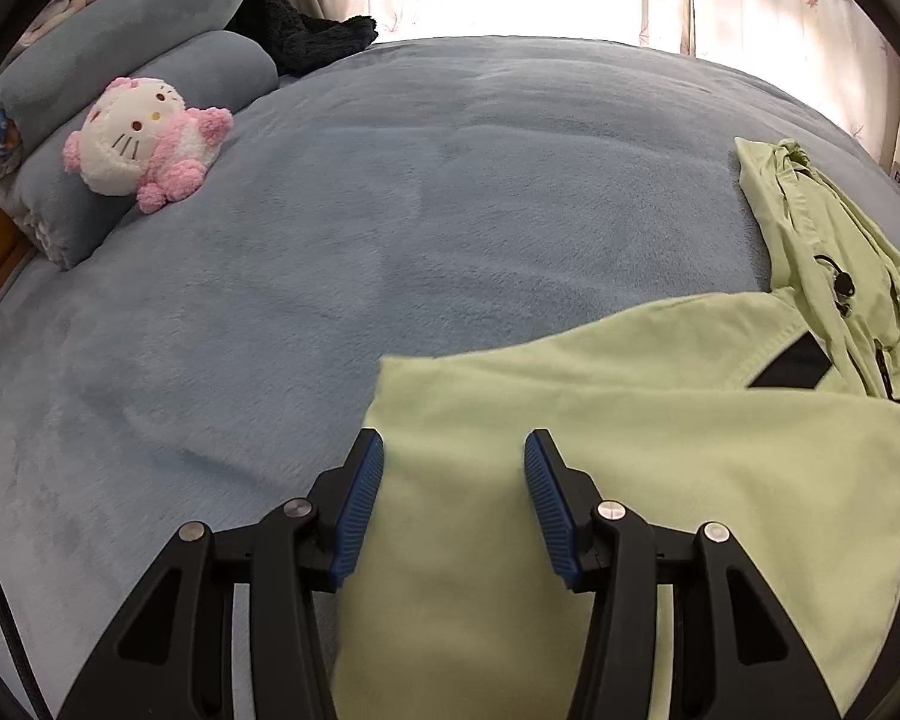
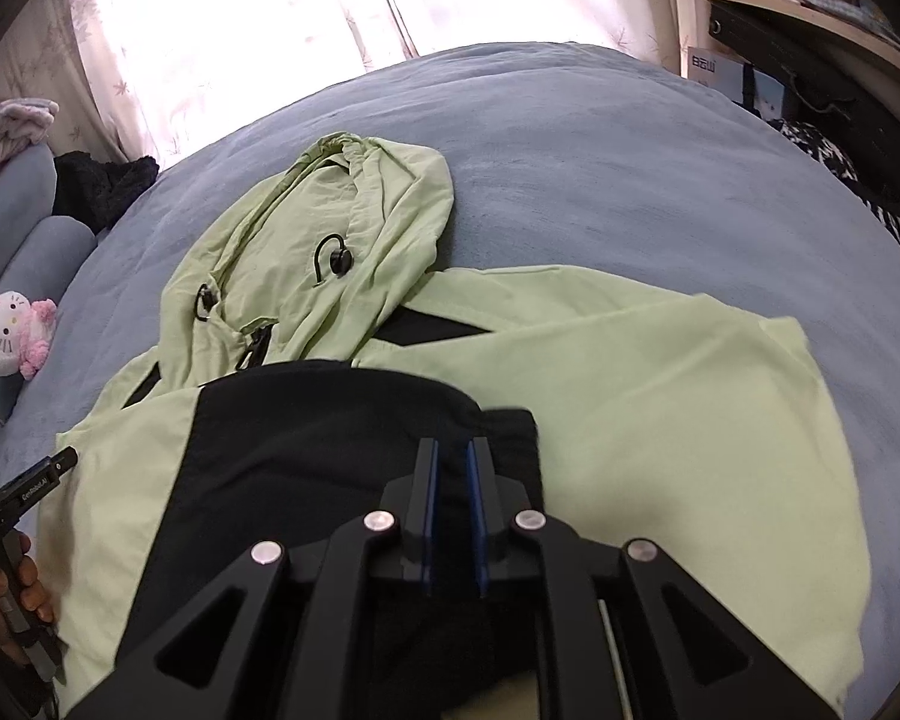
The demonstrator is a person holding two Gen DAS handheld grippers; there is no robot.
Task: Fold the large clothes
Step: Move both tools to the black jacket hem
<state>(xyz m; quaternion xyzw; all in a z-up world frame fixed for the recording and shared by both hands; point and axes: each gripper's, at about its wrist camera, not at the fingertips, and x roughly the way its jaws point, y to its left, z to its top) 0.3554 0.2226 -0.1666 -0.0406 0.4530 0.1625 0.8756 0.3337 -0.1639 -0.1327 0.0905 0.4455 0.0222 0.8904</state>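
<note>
**Pale green hooded jacket spread on the bed**

Lies flat on the blue-grey bed cover (image 1: 390, 228), jacket (image 2: 660, 390) pale green with a black panel (image 2: 306, 438), hood (image 2: 342, 210) crumpled toward the curtains. Lower hem cut off by both views. Left claw (image 1: 453, 462) released, green fabric between its pads. Right claw (image 2: 450, 468) nearly clenched over the black panel; grip unclear. Wide bare cover left of the jacket, up to the plush cat (image 1: 144, 144).

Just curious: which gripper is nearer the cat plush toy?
Left. The left gripper works the jacket's edge on the plush toy's side; the right gripper is farther across.
</note>
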